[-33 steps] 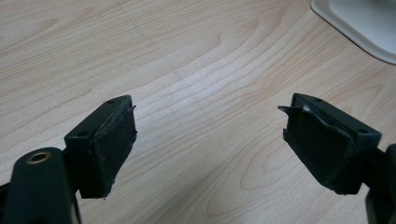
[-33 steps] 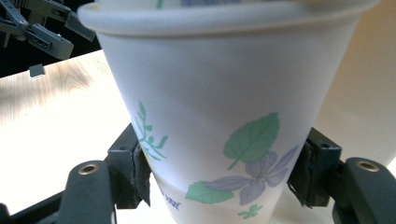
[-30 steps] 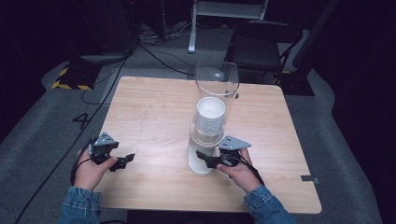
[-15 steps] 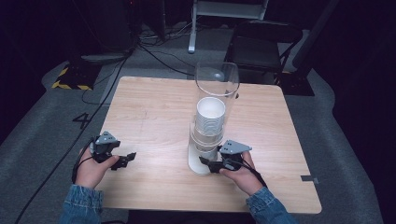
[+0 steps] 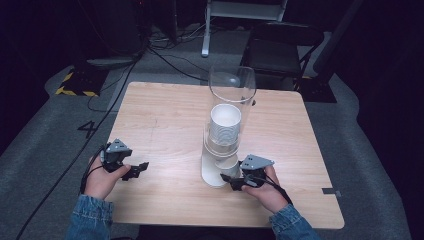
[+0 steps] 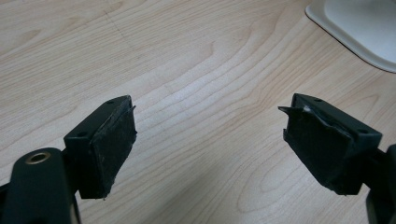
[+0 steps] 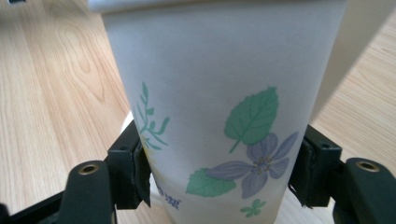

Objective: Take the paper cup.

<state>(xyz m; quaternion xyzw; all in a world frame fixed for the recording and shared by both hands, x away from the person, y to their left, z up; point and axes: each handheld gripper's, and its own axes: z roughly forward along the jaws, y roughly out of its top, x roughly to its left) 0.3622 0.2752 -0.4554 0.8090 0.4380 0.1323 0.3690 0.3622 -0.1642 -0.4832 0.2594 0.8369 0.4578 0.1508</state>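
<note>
A clear tube dispenser stands mid-table with a stack of white paper cups inside. The lowest paper cup hangs out below the tube; up close it shows green leaves and a blue flower. My right gripper is at that cup's lower part, and in the right gripper view its two pads press on opposite sides of the cup. My left gripper rests low over bare wood at the table's left front, with the jaws of the left gripper wide apart and nothing between them.
The wooden table carries the dispenser's flat white base, to the right of my left gripper. Behind the table stand a dark chair and a white stand, with cables on the grey floor.
My right gripper has slid slightly toward the table's near edge, staying on the lowest cup. The left hand has hardly moved.
</note>
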